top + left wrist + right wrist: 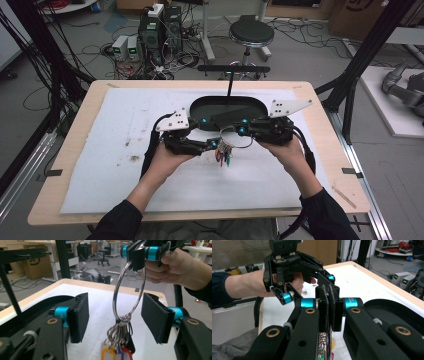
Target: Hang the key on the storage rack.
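Note:
A large metal ring (pixel 128 287) hangs above the white mat (pixel 100 165), with several small key rings (pixel 121 327) and coloured tags (pixel 116 355) dangling from its lowest point. My right gripper (pixel 138 255) is shut on the top of the ring, its pads pressed together (pixel 329 307). My left gripper (pixel 115 320) is open, one pad on each side of the ring's lower part and apart from it. In the high view the ring (pixel 235 142) and tags (pixel 222 157) hang between the left gripper (pixel 212 145) and the right gripper (pixel 242 131).
A black oval tray (pixel 200 107) lies on the mat just behind the grippers. A black T-shaped stand (pixel 232 70) rises at the table's far edge. Beyond it are a stool (pixel 251 34) and cabled electronics (pixel 160 30) on the floor.

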`<state>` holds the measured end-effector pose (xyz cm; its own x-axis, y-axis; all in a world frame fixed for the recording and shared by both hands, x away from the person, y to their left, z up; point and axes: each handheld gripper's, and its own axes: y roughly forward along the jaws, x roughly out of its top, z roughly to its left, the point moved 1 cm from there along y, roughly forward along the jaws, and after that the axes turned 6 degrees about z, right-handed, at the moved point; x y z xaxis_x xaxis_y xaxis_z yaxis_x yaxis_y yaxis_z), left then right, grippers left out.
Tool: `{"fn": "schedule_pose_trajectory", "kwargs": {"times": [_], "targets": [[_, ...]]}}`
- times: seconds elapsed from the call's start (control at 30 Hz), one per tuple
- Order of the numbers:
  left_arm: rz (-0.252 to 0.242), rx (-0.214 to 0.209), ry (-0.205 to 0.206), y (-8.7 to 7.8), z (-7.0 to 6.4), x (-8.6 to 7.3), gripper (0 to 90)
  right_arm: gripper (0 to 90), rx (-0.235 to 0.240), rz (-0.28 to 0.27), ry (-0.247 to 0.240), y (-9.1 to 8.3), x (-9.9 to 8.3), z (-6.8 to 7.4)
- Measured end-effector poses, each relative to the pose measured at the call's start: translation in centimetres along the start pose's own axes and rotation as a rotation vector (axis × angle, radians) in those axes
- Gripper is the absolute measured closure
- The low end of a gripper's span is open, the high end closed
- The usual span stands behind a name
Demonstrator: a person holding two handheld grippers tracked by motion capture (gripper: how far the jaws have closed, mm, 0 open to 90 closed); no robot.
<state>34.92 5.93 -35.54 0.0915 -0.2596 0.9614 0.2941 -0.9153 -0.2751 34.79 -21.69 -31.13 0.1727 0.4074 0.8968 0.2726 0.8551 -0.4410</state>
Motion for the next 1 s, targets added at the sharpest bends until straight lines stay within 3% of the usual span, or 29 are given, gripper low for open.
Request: {"fn": "schedule_pose_trajectory", "kwargs": {"times": [0.4,0.7,1.0], "targets": [[0.031,-0.019,0.051,1.3,-0.2,0.3,63.6,87.9,0.026,0.011,0.003,0.8,-0.2,0.0],[0.039,0.000,0.074,1.3,0.0,0.2,81.8,87.9,0.033,0.011,0.011,0.7,-0.4,-0.2],[0.024,0.020,0.111,1.2,0.0,0.3,86.0,87.8,0.042,-0.002,0.020,0.6,-0.4,-0.4]]}}
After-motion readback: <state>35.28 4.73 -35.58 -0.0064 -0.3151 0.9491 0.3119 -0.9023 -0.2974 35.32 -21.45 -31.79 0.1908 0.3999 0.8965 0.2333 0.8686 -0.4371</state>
